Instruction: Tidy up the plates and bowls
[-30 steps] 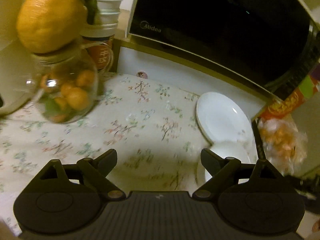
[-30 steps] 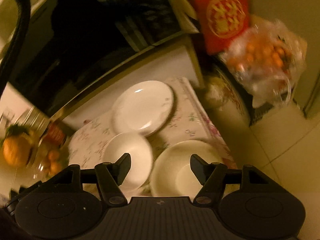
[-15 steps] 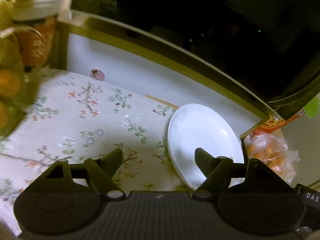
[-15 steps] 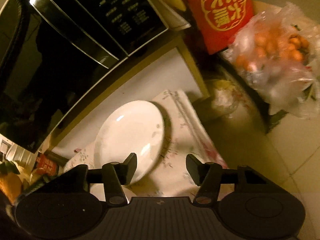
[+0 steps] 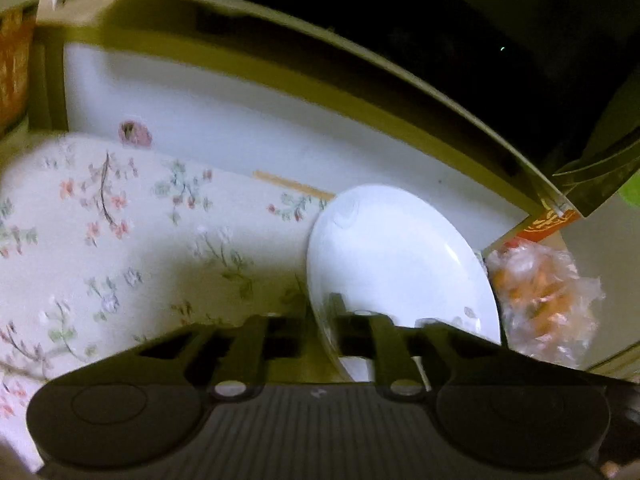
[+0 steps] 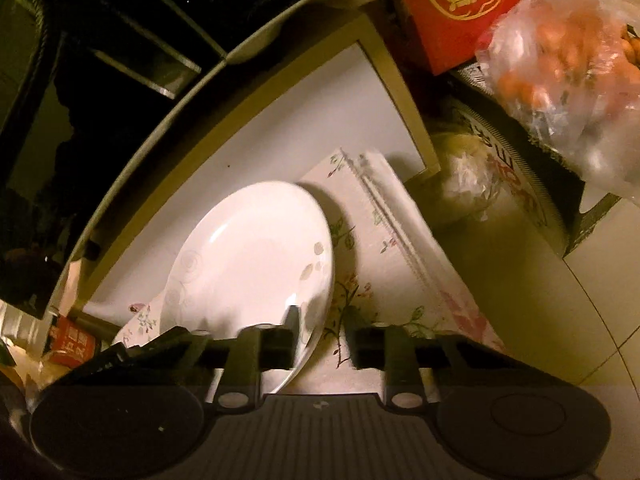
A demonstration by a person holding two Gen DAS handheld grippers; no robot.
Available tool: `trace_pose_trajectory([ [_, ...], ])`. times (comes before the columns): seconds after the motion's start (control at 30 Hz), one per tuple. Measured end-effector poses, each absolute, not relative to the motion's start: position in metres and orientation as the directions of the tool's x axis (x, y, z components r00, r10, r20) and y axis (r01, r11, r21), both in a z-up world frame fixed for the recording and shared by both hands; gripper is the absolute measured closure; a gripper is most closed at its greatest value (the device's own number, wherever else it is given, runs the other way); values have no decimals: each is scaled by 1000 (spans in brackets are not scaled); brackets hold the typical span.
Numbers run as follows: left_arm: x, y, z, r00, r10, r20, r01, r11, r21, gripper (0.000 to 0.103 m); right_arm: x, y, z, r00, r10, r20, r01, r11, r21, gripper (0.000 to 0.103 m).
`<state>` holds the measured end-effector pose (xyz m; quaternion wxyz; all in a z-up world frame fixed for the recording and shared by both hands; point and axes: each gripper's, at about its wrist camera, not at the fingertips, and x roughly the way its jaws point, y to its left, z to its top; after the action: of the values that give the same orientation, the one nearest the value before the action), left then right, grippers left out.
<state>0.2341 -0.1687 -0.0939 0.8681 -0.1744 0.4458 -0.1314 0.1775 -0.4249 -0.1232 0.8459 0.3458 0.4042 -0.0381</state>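
One white plate [image 5: 392, 256] with faint swirl and petal marks lies on the floral cloth [image 5: 120, 240] over the tabletop, below the dark microwave [image 5: 480, 40]. Both tongs pinch its near rim: the left tongs [image 5: 320, 336] at its left edge, the right tongs [image 6: 322, 344] at its right edge. The right wrist view alone shows the red packet [image 6: 464, 4]; both show one bag of oranges [image 6: 568, 60].
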Motion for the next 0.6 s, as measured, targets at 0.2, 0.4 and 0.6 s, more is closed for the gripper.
trace_pose_trajectory([
  [0.2,232,-173,-81,590,-380,-712,88,907,-411,95,176,-422,-122,675,195,-712,362,753,549,93],
  [0.4,229,-181,-60,614,-400,-681,135,903,-408,95,170,-429,-113,693,196,-694,365,734,572,93],
  [0.6,220,-189,-48,614,-413,-673,157,899,-408,95,159,-434,-99,706,192,-682,361,730,580,93],
])
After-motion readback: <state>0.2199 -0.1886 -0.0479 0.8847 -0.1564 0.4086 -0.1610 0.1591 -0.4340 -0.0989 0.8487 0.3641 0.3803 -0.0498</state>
